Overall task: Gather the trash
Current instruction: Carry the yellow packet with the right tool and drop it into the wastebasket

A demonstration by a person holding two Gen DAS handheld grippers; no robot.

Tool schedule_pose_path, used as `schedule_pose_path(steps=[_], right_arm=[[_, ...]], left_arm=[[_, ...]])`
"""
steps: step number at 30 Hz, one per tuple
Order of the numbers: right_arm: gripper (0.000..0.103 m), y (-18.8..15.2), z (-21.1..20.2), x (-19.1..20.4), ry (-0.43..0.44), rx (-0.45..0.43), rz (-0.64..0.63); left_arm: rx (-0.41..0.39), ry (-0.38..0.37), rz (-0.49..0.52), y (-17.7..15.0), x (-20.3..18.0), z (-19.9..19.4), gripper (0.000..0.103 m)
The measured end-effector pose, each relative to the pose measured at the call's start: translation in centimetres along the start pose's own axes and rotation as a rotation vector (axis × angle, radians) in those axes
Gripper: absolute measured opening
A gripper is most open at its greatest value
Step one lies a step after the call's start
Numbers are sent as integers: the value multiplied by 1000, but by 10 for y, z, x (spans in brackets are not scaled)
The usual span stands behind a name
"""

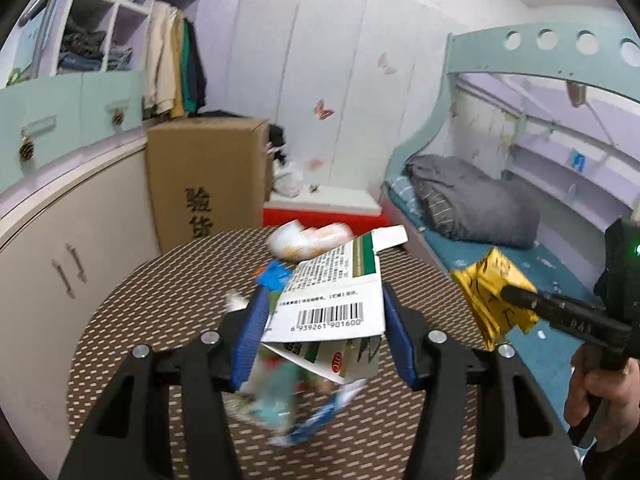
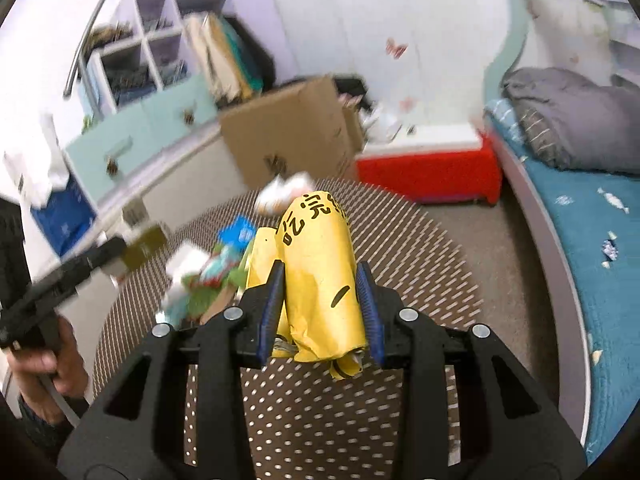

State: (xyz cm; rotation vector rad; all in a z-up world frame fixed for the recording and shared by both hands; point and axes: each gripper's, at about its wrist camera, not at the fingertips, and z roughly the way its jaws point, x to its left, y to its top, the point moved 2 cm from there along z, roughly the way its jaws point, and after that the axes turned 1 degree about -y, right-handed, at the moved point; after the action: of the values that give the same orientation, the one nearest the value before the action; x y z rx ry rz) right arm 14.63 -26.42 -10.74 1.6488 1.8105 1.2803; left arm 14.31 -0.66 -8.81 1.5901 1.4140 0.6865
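Observation:
My left gripper [image 1: 322, 300] is shut on a white and green medicine box [image 1: 328, 300] with a barcode, held above the round brown dotted table [image 1: 140, 320]. My right gripper [image 2: 320, 280] is shut on a crumpled yellow wrapper [image 2: 320, 264] with black characters; it also shows in the left wrist view [image 1: 492, 296] at the right. More trash lies on the table: a white and orange crumpled wrapper [image 1: 308, 240], a blue scrap [image 1: 274, 276], and blurred blue-green packets [image 1: 296, 408] under the box. The same pile [image 2: 208, 276] shows left of the right gripper.
A large cardboard box [image 1: 204, 176] stands beyond the table by a cream cabinet [image 1: 60, 248]. A red and white box [image 2: 428, 168] sits on the floor. A bunk bed with a blue sheet and grey blanket [image 1: 472, 200] is on the right.

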Motion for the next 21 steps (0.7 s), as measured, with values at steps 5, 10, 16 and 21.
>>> schedule_pose_path(steps=[5,10,16,21], right_arm=[[36,24,-47,-45,-79,-99,54],[36,23,-75,-110,-194,-131,147],[36,-34,-48,-200,-296,-23,319],[36,-91,5,-246,-320,115,411]], left_arm=[[-18,-81,21,13,-53,14,55],[2,-157,56,16,-109,34,55],[56,-226,101,5,-164,57,55],[114,-255,143,-11,-200,81,55]])
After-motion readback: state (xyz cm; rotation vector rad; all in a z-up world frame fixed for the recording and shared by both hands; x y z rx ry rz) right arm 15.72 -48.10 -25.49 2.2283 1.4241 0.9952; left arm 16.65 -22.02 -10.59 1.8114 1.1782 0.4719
